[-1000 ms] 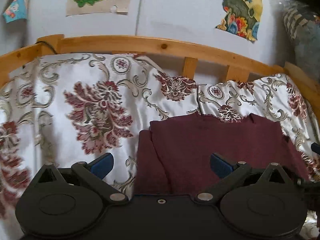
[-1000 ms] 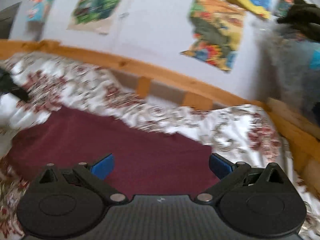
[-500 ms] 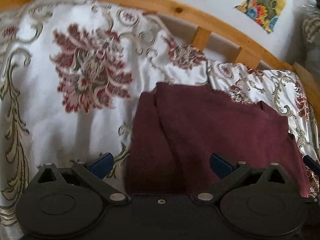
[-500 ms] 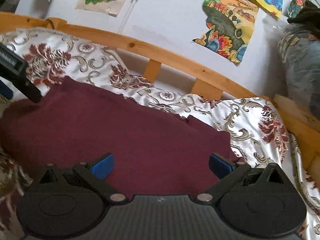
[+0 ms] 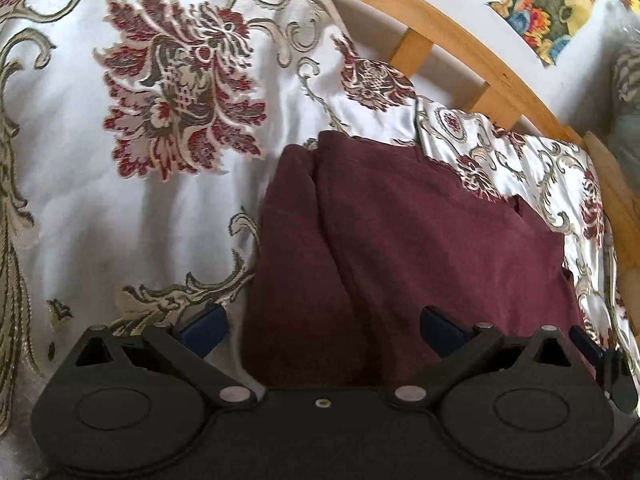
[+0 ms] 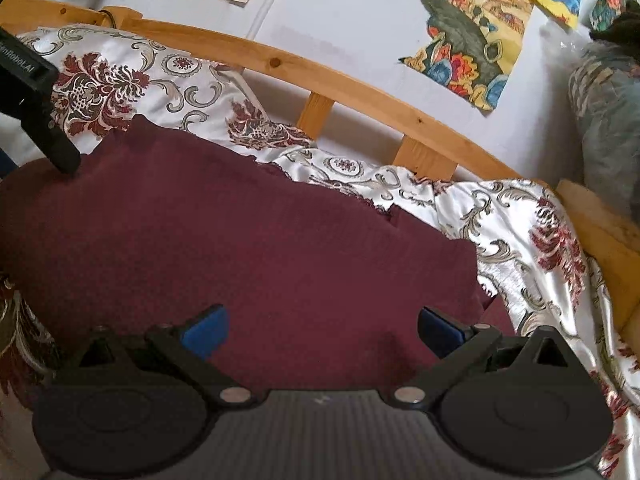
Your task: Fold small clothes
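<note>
A dark maroon garment (image 5: 400, 248) lies partly folded on the floral bedspread (image 5: 120, 208), with a folded flap along its left side. My left gripper (image 5: 322, 330) is open and empty, low over the garment's near left edge. In the right wrist view the same garment (image 6: 260, 248) spreads wide. My right gripper (image 6: 322, 330) is open and empty over its near right part. The left gripper's black body (image 6: 32, 96) shows at that view's left edge, touching the garment's far left corner.
A curved wooden bed rail (image 6: 360, 96) with slats runs behind the bedspread. Colourful pictures (image 6: 472, 40) hang on the white wall. A pile of grey and patterned fabric (image 6: 608, 120) sits at the right. The bed frame's wooden edge (image 6: 600, 240) lies to the right.
Both grippers have dropped lower and closer to the garment. The left view has tilted down toward the bed. The jaws have stayed open.
</note>
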